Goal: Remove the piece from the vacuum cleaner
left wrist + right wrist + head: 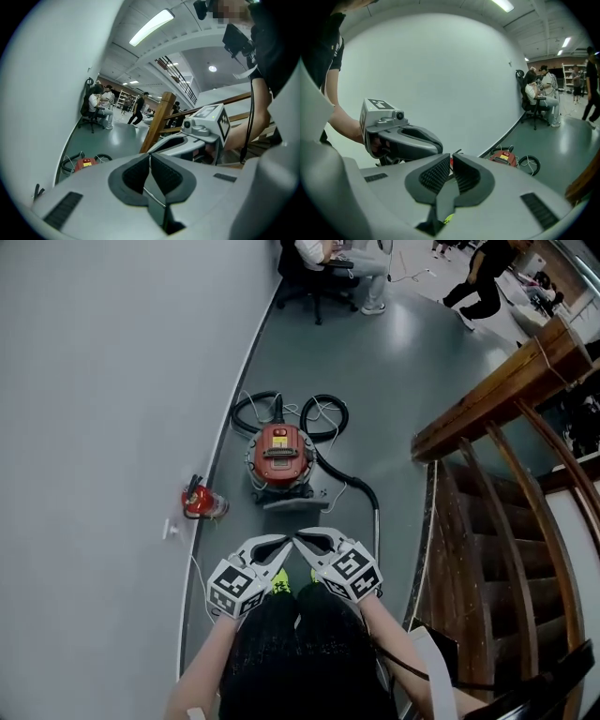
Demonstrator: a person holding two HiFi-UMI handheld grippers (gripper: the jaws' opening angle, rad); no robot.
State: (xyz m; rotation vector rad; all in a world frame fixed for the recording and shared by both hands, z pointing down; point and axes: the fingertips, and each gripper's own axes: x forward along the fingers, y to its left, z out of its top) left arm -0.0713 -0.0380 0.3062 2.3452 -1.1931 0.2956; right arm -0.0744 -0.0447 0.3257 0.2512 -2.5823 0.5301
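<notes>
- Vacuum cleaner [281, 460], round and red-topped, stood on the grey floor [403, 371]. It was close to the floor's left edge, where the floor meets the curved white wall [94, 427].
- We saw a black hose [349, 484] looped behind the machine. It ran from the machine's right side back toward us along the floor.
- We held the left gripper [284, 540] in the air, well short of the vacuum cleaner. Its jaws were pressed together with nothing between them.
- We held the right gripper [298, 537] just beside it, its jaws likewise closed and empty. The two tips nearly met, and both pointed toward the machine.
- In the left gripper view we made out the vacuum cleaner [84, 164] small and low by the wall, with the right gripper [202, 129] alongside.
- In the right gripper view the machine [504, 157] sat beyond the closed jaws, and the left gripper [401, 136] showed at the side.
- A red fire extinguisher [199, 501] lay at the floor's left edge, just left of the vacuum cleaner.
- A wooden staircase [497, 381] ran along the floor's right edge.
- At the far end we saw a seated person [342, 259].
</notes>
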